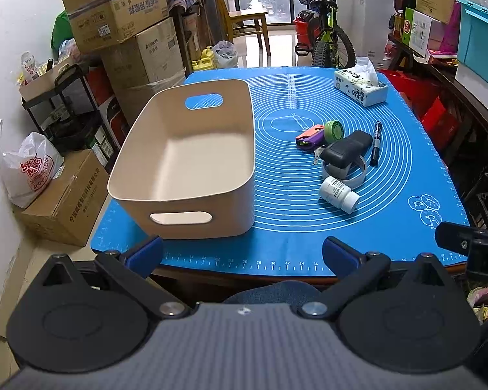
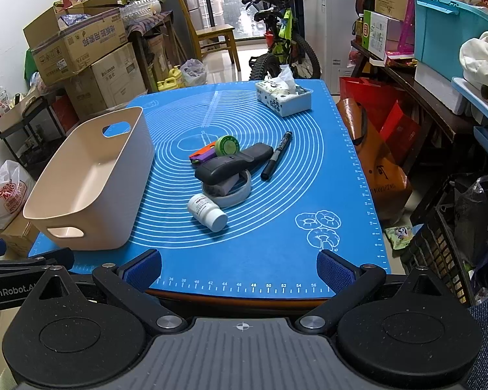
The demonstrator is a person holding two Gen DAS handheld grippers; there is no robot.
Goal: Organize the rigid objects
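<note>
A: Two grippers sat back at the near edge of the blue mat (image 1: pixel 276 234). Left gripper (image 1: pixel 242 253) had its jaws spread wide w/ nothing between them, right gripper (image 2: pixel 239 268) same story: wide apart, empty.

B: And the goods?

A: All bunched mid-mat, right of the beige bin (image 1: pixel 185 149). White pill bottle (image 2: pixel 208 213) lay on its side, nearest the right gripper. Behind it a grey tape ring (image 2: pixel 227 191) w/ a black case (image 2: pixel 234 162) resting across it. Green roll (image 2: pixel 227 145) and an orange-purple piece (image 2: pixel 205 156) sat just beyond, black marker (image 2: pixel 276 156) lay beside the case.

B: Why was the bin off to the left?

A: Prob so the left gripper covered it while the right worked the pile. Bin looked empty, so I'd judge nothing was sorted yet.

B: First pick?

A: Bottle, I'd guess: closest and free of the stack. It's round & on its side tho, could roll. Tissue box (image 2: pixel 283 96) sat at the far edge, well apart from the pile.
</note>
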